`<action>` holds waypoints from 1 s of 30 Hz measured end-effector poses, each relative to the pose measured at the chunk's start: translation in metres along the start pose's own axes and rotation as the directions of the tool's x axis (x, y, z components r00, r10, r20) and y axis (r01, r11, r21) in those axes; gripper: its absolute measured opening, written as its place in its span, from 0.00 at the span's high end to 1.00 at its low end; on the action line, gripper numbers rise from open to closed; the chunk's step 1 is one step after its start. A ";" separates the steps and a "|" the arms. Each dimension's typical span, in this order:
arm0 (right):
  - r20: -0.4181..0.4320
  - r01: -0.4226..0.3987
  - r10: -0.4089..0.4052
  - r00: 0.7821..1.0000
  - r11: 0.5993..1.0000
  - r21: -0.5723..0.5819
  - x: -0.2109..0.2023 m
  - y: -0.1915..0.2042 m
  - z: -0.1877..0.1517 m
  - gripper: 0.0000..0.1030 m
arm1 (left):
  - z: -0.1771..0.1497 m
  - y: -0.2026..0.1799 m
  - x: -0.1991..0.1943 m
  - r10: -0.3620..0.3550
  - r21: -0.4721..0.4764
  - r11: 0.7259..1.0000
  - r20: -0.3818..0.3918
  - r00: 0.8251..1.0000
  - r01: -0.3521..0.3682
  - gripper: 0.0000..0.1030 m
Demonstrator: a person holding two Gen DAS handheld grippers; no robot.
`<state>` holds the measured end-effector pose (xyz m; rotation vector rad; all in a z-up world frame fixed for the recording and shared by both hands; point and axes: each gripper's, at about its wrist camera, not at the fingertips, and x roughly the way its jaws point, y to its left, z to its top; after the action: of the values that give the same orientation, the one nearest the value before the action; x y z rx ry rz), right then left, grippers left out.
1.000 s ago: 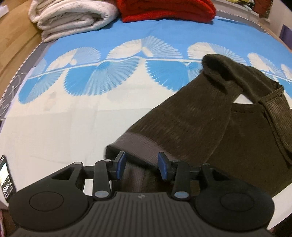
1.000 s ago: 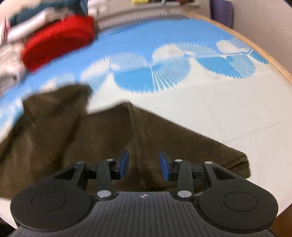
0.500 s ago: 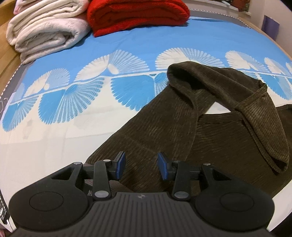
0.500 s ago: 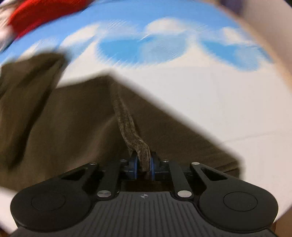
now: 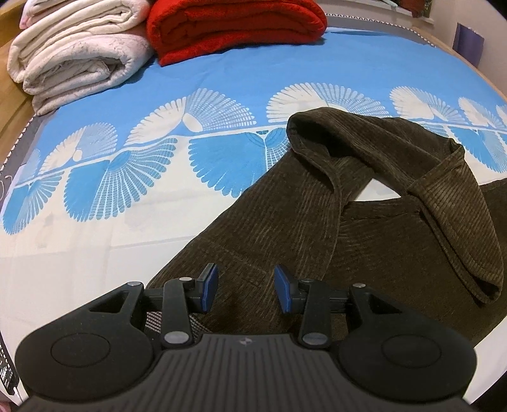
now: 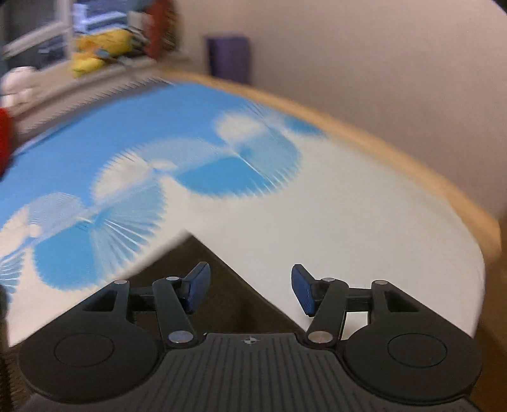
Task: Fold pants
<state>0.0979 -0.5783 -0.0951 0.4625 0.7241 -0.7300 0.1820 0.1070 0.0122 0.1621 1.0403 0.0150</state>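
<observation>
The pants (image 5: pixel 285 222) are lying across the near-right part of the bed: dark olive-brown corduroy w/ fine ribbing, soft and thick, one leg flopping back over itself in a loose rounded fold. The sheet (image 5: pixel 111 234) underneath is looking smooth, blue at the back w/ white fan shapes, plain white toward the front.

The left gripper (image 5: pixel 244 286) is hovering just over the cord fabric, blue pads spread apart, gripping nothing. The right gripper (image 6: pixel 250 290) is gaping wider, also holding nothing; a pointed corner of the pants (image 6: pixel 202 272) is poking up btwn its fingers, view blurry.

At the far-left edge a cream blanket (image 5: pixel 76 54), folded and fluffy, is sitting beside a folded red towel (image 5: pixel 234 25), touching or nearly so. A wooden bed rim (image 6: pixel 380 142) is curving round the right side, purple object (image 6: pixel 228 57) standing beyond it.
</observation>
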 end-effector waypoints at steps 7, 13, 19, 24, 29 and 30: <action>-0.356 0.177 -0.068 0.932 0.942 0.285 0.030 -0.064 -0.052 0.42 | -0.004 0.002 -0.003 0.004 -0.005 1.000 0.002 1.000 -0.004 0.58; -0.301 0.066 0.029 0.953 0.951 0.302 0.029 -0.051 -0.054 0.81 | -0.006 0.008 0.000 0.020 -0.031 0.999 -0.015 1.000 -0.020 0.58; -0.251 0.124 -0.032 0.967 0.925 0.360 0.007 -0.076 -0.038 0.85 | -0.010 0.023 -0.002 0.030 -0.077 0.997 -0.023 0.999 -0.032 0.58; -0.297 0.288 -0.178 0.938 0.878 0.383 0.004 -0.108 -0.043 0.85 | -0.014 0.031 -0.004 0.021 -0.083 0.996 -0.026 0.999 -0.023 0.58; -0.269 0.272 -0.183 0.946 0.899 0.345 0.006 -0.098 -0.036 0.76 | -0.022 0.031 -0.001 -0.039 -0.045 0.998 -0.044 0.998 0.037 0.55; -0.252 0.287 -0.215 0.944 0.910 0.300 -0.002 -0.092 -0.034 0.73 | -0.024 0.027 0.001 -0.056 -0.023 0.998 -0.050 0.997 0.055 0.51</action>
<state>0.0145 -0.6177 -0.1288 0.7748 0.8766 -1.0674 0.1635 0.1370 0.0034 0.1139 1.0940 -0.0204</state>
